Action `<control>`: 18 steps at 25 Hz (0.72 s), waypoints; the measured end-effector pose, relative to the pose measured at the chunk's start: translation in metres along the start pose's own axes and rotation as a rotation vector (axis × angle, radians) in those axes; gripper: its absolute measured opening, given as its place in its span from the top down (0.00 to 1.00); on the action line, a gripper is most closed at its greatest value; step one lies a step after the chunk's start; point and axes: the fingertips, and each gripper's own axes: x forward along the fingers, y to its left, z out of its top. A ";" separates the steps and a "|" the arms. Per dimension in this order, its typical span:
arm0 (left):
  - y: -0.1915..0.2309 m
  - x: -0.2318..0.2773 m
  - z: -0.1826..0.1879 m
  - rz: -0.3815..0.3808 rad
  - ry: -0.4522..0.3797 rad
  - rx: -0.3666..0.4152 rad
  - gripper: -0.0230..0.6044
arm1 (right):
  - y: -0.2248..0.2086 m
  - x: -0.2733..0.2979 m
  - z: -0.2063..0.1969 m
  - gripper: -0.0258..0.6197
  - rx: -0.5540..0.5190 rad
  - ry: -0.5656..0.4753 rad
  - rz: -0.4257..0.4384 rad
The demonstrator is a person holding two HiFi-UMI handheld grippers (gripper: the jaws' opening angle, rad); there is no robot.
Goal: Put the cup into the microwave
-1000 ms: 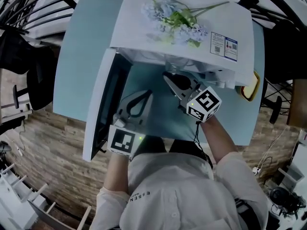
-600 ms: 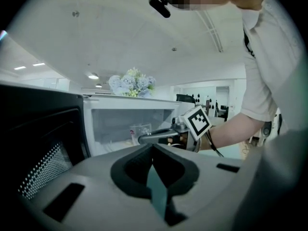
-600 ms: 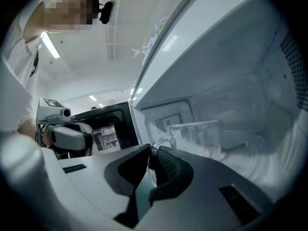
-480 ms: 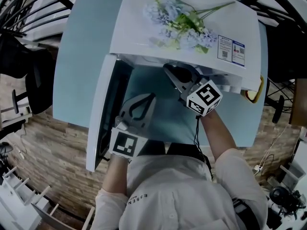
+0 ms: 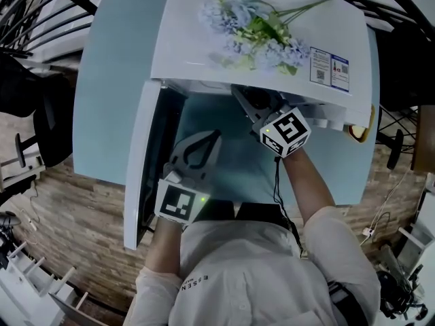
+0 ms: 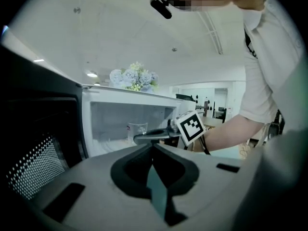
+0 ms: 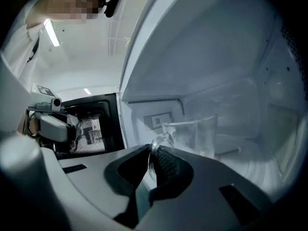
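Observation:
The white microwave (image 5: 204, 53) stands open, its door (image 5: 139, 161) swung out to the left. My right gripper (image 7: 153, 153) is shut on the handle of a clear glass cup (image 7: 197, 136), which it holds inside the cavity just above the turntable. In the head view the right gripper (image 5: 239, 99) reaches under the microwave's top edge, which hides the cup. The left gripper view shows the cup (image 6: 137, 131) inside the lit cavity. My left gripper (image 5: 214, 136) is shut and empty, in front of the opening beside the door.
Artificial blue flowers (image 5: 255, 29) lie on top of the microwave. The microwave sits on a pale teal table (image 5: 109, 80), and a yellow-rimmed object (image 5: 359, 131) shows at its right side. The open door blocks the left side.
My right gripper has moved deeper into the microwave cavity with the cup and slightly down. The left gripper has hardly shifted.

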 end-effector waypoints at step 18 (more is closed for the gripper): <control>-0.021 0.003 0.002 -0.081 -0.007 0.017 0.96 | -0.009 -0.022 -0.006 0.76 0.035 0.011 -0.132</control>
